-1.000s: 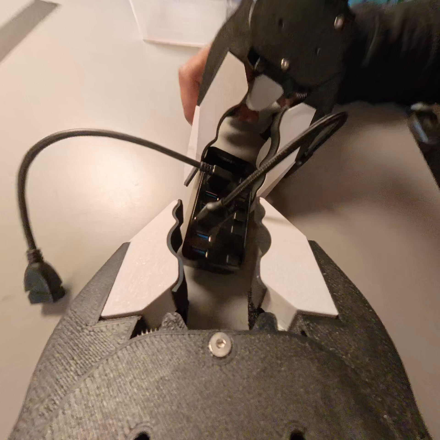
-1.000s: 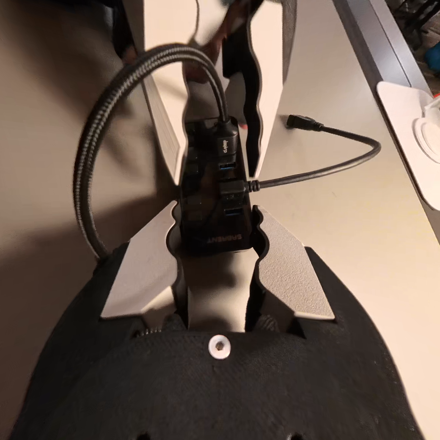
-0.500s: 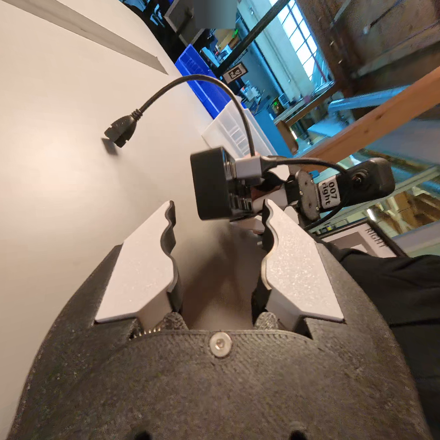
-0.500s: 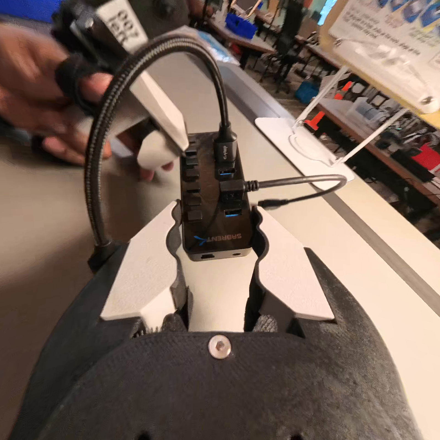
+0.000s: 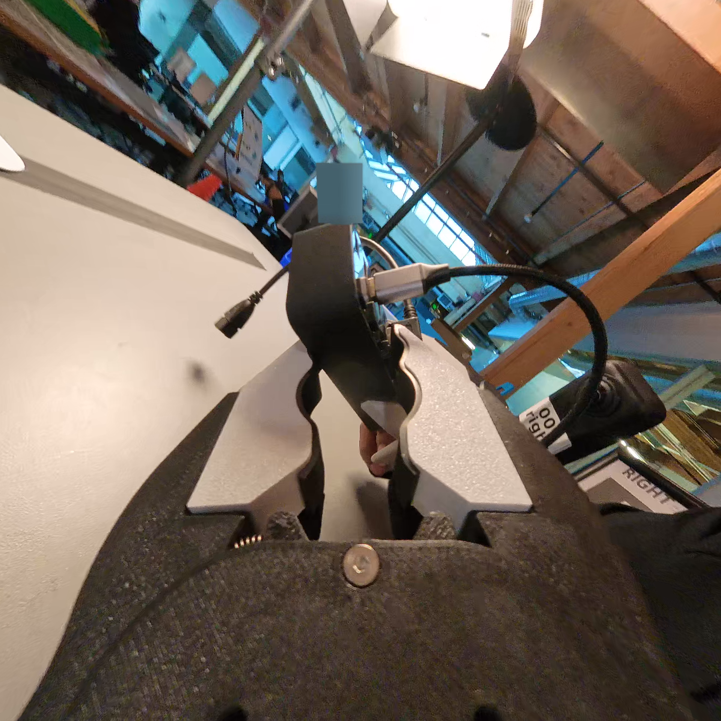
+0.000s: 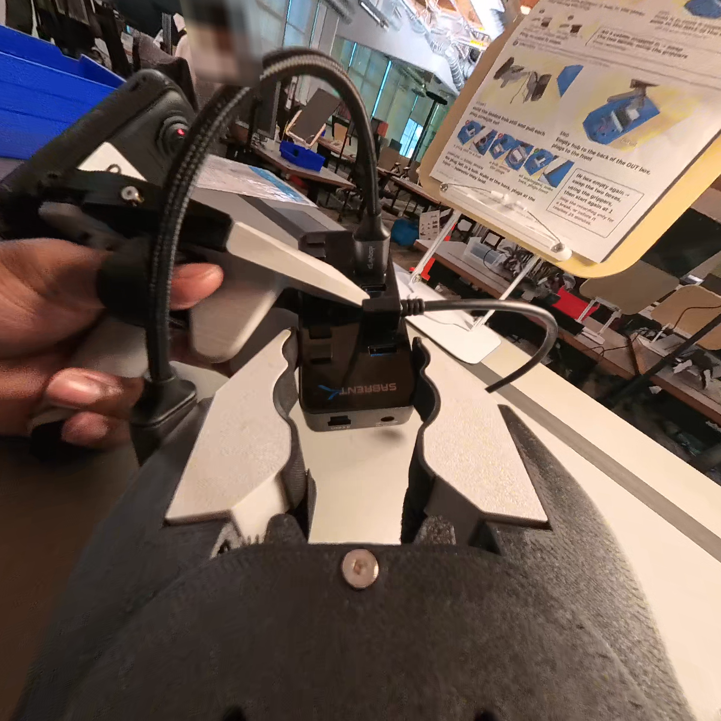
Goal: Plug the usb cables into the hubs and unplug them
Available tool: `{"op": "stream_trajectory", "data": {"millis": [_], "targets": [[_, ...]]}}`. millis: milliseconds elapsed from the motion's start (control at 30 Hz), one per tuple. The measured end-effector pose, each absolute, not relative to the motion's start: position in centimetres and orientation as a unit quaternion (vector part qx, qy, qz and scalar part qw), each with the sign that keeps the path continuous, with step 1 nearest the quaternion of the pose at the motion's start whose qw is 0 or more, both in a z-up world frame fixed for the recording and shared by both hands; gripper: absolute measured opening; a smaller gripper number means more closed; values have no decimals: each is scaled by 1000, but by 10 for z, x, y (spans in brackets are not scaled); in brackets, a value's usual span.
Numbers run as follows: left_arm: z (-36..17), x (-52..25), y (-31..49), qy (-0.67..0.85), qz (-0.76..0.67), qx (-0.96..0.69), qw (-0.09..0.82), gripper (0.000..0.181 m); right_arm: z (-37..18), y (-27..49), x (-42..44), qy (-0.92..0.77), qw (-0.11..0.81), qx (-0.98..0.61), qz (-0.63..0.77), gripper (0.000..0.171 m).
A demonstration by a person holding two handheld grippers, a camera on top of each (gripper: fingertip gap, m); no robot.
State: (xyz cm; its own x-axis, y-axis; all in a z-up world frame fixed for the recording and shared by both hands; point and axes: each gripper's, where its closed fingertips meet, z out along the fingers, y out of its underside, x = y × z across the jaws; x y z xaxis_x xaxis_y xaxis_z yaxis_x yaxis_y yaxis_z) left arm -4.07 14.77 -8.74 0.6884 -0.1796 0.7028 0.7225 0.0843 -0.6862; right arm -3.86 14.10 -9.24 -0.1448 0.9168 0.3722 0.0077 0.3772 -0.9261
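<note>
My right gripper (image 6: pixel 353 339) pinches the black hub (image 6: pixel 351 386) by its near end and holds it clear of the surface (image 6: pixel 585 507). In the right wrist view the hub's long axis runs from 6 toward 12 o'clock. Two leads sit in its ported face: a braided cable (image 6: pixel 363 156) arching up at 12, and a thin cable (image 6: pixel 487 308) whose plug (image 6: pixel 382 308) stands mid-hub, the lead trailing off toward 3.

My left gripper (image 5: pixel 355 343) comes in from 9 o'clock, square across that axis. Its fingers are spread, and one fingertip (image 6: pixel 312 277) is just at the thin plug. It has closed on nothing that I can see, and a hand (image 6: pixel 50 312) is wrapped round its handle.

I judge the left gripper to be the one placed for the unplugging. It needs to close on that plug and draw straight out from the face while the right holds firm.

The surface is pale with a grey stripe. Beyond it lies a workshop with a blue bin (image 6: pixel 39 97) at 10 o'clock and an instruction board (image 6: pixel 565 117) at 2.
</note>
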Motion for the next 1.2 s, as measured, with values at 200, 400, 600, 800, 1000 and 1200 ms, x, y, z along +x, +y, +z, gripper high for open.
{"op": "stream_trajectory", "data": {"millis": [200,400,600,800,1000,1200], "targets": [[-82,-51,139,-217,-264,-597,726,34,-101,133,-50,-634,538,-373,411,58],[-75,-70,129,-142,-119,-637,748,28,-110,124,-56,-649,497,-388,426,53],[-73,-90,117,-93,-39,-655,749,29,-109,120,-59,-608,377,-466,520,37],[-83,-98,116,-90,-12,-688,720,29,-103,140,-64,-600,447,-450,487,34],[-83,-96,119,-68,6,-692,718,29,-106,133,-71,-650,537,-346,412,24],[-89,-104,119,-71,32,-708,702,29,-109,135,-77,-663,607,-294,324,26]]}}
